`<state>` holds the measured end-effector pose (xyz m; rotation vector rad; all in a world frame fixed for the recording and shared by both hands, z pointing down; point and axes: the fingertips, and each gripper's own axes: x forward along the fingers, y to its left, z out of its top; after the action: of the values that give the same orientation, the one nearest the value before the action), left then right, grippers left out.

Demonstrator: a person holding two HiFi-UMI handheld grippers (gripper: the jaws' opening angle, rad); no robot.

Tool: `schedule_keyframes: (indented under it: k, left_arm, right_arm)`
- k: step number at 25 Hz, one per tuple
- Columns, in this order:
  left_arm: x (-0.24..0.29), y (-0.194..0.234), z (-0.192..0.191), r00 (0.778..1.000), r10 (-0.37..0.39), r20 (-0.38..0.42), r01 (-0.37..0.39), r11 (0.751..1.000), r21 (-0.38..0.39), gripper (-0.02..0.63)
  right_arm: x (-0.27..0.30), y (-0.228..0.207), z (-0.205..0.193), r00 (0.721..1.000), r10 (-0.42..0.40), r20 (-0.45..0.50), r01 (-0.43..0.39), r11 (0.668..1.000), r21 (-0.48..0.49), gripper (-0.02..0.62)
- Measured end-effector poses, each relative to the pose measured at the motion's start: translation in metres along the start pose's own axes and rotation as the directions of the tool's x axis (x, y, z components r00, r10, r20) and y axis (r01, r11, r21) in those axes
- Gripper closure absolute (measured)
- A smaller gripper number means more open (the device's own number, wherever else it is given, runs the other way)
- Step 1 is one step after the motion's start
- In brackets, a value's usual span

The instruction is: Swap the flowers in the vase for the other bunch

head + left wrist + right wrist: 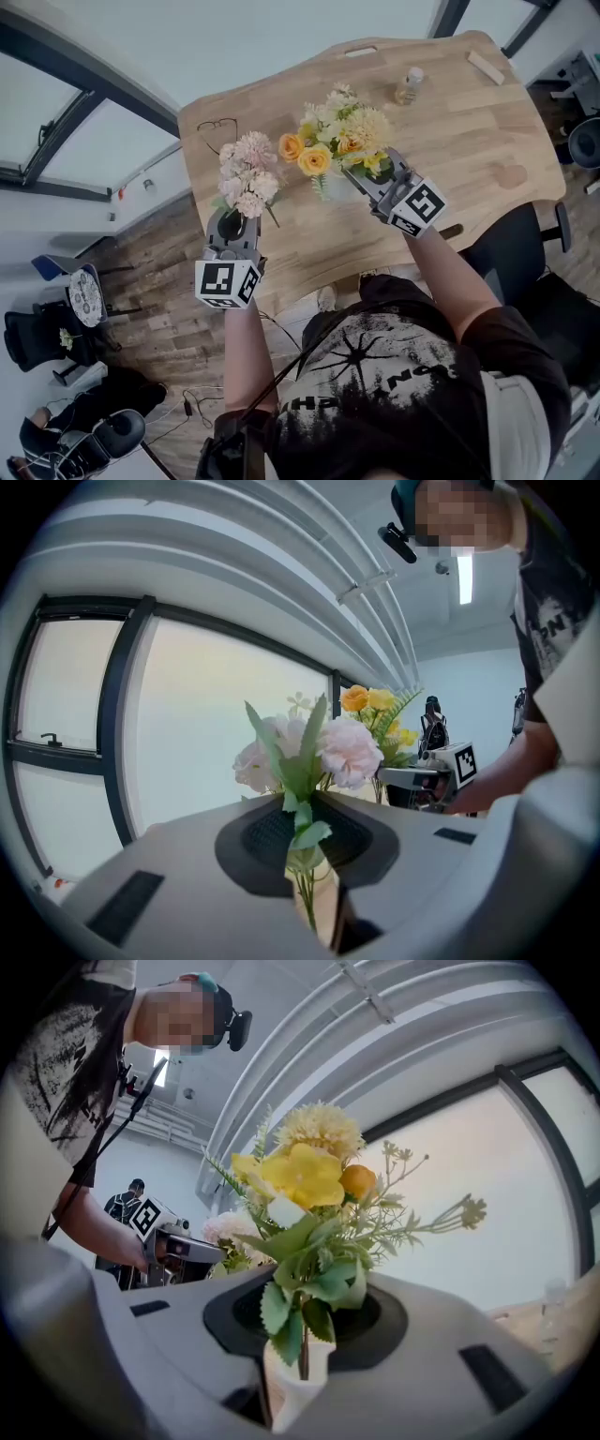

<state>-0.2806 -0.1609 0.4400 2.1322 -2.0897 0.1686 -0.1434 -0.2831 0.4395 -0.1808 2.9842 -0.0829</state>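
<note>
A pink bunch (247,173) stands upright with its stems pinched in my left gripper (232,225), above the table's near left edge. In the left gripper view its blooms (309,752) rise over the shut jaws (314,892). My right gripper (370,183) holds the yellow and orange bunch (342,136) over the middle of the table. In the right gripper view a white vase (291,1387) sits between the jaws (300,1382), which close on its neck, and the yellow bunch (305,1176) stands in it. The vase's lower body is hidden.
The wooden table (450,141) carries a small glass bottle (409,86) at the far side, a pair of eyeglasses (217,131) at the far left, and a wooden block (486,67) at the far right. An office chair (539,272) stands to my right.
</note>
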Motion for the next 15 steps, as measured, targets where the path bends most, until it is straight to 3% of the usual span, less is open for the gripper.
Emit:
schedule_keyframes:
  k: [6,15]
  left_arm:
    - [0.002,-0.001,-0.008,1.000,-0.008,-0.024,0.007,1.000,-0.005,0.547]
    - [0.006,-0.005,-0.013,0.999,-0.013,-0.040,0.012,1.000,-0.009,0.548]
  right_arm:
    - [-0.006,-0.001,-0.011,0.999,-0.025,-0.023,0.024,0.999,-0.022,0.479]
    - [-0.013,-0.002,-0.039,0.995,-0.047,-0.093,0.047,0.999,-0.001,0.385]
